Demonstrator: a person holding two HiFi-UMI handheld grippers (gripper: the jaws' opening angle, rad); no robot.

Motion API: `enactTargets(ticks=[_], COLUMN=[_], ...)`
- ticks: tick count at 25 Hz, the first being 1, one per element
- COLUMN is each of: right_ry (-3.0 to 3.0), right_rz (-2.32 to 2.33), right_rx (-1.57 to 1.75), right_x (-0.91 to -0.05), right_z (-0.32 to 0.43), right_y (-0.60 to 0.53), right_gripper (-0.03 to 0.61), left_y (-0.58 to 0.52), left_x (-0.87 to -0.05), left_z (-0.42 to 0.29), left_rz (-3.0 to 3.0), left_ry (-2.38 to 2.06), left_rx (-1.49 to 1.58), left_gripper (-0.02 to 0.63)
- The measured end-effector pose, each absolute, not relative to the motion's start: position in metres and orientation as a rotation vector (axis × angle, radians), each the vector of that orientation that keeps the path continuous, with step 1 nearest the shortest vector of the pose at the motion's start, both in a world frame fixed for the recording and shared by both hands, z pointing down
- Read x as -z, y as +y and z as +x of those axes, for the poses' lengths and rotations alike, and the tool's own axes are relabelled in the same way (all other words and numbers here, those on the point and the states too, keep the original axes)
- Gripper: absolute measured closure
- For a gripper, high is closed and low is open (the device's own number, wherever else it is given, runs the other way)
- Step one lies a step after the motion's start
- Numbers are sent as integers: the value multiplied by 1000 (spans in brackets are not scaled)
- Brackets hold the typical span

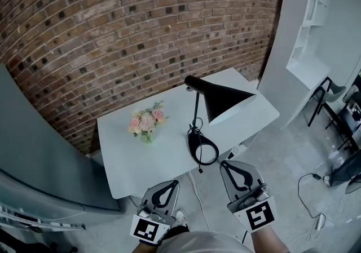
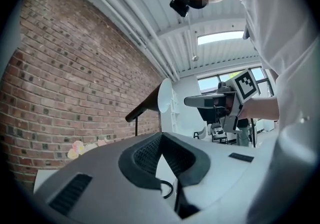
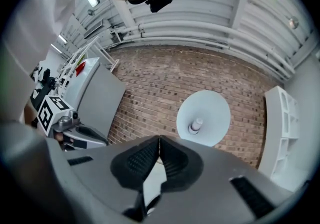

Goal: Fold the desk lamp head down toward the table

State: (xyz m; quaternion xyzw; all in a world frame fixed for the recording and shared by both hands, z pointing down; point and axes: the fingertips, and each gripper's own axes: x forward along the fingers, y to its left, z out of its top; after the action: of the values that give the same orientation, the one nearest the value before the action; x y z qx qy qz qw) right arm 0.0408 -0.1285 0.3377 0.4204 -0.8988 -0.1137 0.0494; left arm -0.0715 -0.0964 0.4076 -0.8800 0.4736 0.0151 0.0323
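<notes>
A black desk lamp stands on the white table, on a ring base with a thin upright stem. Its cone shade points right and a little down, over the table's right part. My left gripper hangs shut and empty in front of the table's near edge, left of the base. My right gripper is shut too, holding nothing, just below the near edge right of the base. The right gripper view looks up into the shade's white inside past the shut right gripper. In the left gripper view, the shade is seen side-on beyond the left gripper.
A small bunch of pink flowers stands on the table's left part. A brick wall runs behind. A white shelf unit and chairs are at the right, a grey cabinet at the left, cables on the floor.
</notes>
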Motion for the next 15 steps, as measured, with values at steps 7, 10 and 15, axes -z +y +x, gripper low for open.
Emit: enactTargets(ticks=[7, 10, 15], right_ry=[-2671, -2649, -2601], right_rz=[1321, 1337, 1370], right_rx=[409, 436, 505], right_x=[-326, -321, -311], right_z=[41, 42, 45], right_y=[-140, -144, -151], right_gripper=[560, 560, 560], left_y=[-109, -111, -115], left_x=[-401, -402, -399], left_z=[-66, -65, -59], left_rz=[-2737, -2750, -2747], left_ry=[1387, 1371, 1308], left_rx=[-96, -88, -52], left_gripper=[606, 606, 606])
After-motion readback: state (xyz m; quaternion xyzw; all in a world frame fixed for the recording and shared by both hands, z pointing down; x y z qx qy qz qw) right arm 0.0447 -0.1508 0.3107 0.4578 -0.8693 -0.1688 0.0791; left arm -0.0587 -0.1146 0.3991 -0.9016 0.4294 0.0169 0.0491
